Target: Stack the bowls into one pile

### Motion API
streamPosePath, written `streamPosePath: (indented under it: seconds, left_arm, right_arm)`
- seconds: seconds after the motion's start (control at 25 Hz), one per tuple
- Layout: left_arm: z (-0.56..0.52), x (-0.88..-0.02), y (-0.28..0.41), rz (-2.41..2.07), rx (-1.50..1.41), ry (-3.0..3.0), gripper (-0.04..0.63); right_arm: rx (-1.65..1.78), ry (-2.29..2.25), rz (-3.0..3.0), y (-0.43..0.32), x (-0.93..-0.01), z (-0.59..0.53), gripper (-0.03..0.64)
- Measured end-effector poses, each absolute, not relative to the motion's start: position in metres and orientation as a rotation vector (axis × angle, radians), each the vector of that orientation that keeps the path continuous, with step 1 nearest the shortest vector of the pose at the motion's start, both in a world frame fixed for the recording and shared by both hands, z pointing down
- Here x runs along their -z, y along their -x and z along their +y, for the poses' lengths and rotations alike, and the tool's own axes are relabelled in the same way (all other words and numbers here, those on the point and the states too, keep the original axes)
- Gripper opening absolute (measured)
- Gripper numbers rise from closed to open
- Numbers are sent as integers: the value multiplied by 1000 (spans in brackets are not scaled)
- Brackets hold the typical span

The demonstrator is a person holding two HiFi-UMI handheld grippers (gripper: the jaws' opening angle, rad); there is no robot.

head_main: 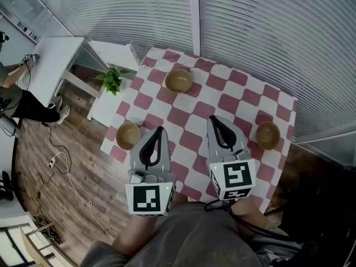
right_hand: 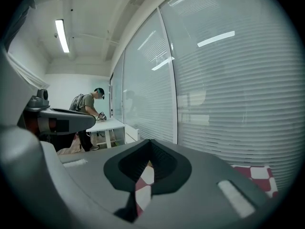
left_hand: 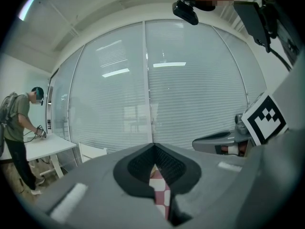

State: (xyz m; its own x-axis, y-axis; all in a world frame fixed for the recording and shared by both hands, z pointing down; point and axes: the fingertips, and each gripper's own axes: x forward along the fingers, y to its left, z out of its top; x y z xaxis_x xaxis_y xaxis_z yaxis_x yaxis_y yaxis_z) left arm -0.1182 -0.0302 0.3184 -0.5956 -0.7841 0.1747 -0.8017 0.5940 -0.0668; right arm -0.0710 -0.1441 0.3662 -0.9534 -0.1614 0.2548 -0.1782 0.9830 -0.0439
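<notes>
Left gripper: jaws pressed together at the tips, nothing between them, only the checked cloth showing through the gap behind. Right gripper: the same, tips meeting, empty. Both hang side by side over the near part of the table, clear of every bowl. Three bowls stand upright and well apart: near-left bowl just left of the left gripper and close to the cloth's left edge; right bowl near the right edge; far bowl at the far middle. All three look empty. No pile started. Risks, by my judgement: a closed tip nudging either edge bowl could push it off the table. A shallow pinch on a rim could let a bowl tilt and slip. The cloth may drag.
</notes>
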Motion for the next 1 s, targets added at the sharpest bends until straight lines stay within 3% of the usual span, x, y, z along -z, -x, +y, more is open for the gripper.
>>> streamPosePath:
  seconds: [1.0]
  left_arm:
    - [-82,-457,247,-2351,-143,-1298,0]
  right_arm:
    - [-219,-299,-2569,213,-512,-204,28]
